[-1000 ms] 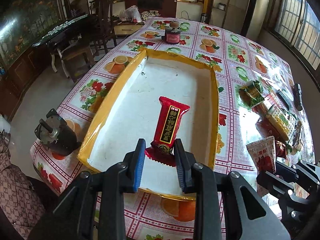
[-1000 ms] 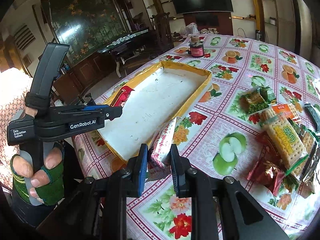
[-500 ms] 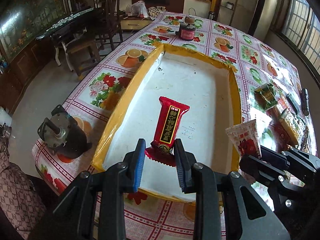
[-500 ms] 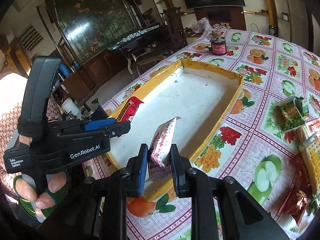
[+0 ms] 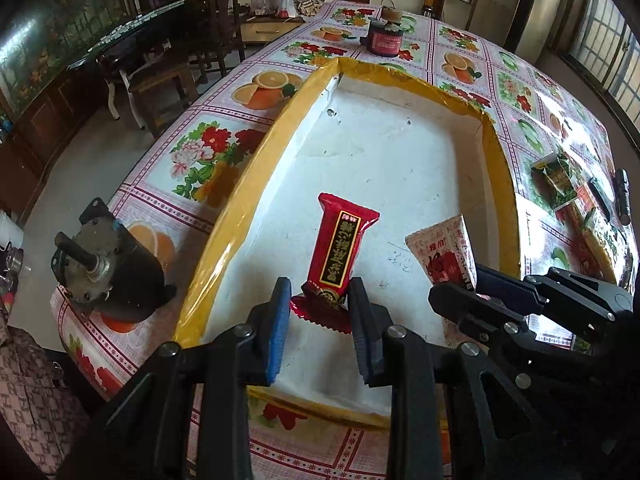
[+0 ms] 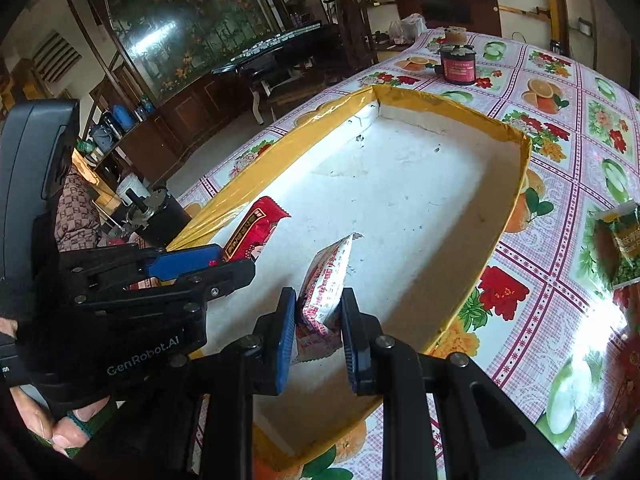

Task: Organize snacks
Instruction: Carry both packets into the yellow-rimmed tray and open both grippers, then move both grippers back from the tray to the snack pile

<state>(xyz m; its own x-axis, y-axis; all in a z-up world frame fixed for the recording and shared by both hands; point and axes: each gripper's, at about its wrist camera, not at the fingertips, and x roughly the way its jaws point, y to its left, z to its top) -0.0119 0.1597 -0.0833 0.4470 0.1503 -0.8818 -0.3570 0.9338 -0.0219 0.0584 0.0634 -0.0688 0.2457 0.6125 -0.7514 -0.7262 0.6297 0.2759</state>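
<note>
My left gripper [image 5: 318,312] is shut on the lower end of a red snack packet [image 5: 340,246] and holds it over the near end of the yellow-rimmed white tray [image 5: 236,216]. My right gripper [image 6: 318,320] is shut on a white-and-red snack packet [image 6: 326,280], held upright over the same tray [image 6: 516,184], just right of the left gripper. That packet also shows in the left wrist view [image 5: 442,254], and the red packet shows in the right wrist view [image 6: 250,236].
More snack packets [image 5: 568,188] lie on the floral tablecloth right of the tray; a green one [image 6: 618,240] is nearest. A dark jar [image 5: 385,40] stands beyond the tray's far end. A black motor [image 5: 104,268] sits on the table's left corner.
My right gripper has carried the white-and-red packet left from the tablecloth to over the tray. My left gripper has moved forward over the tray with the red packet still held.
</note>
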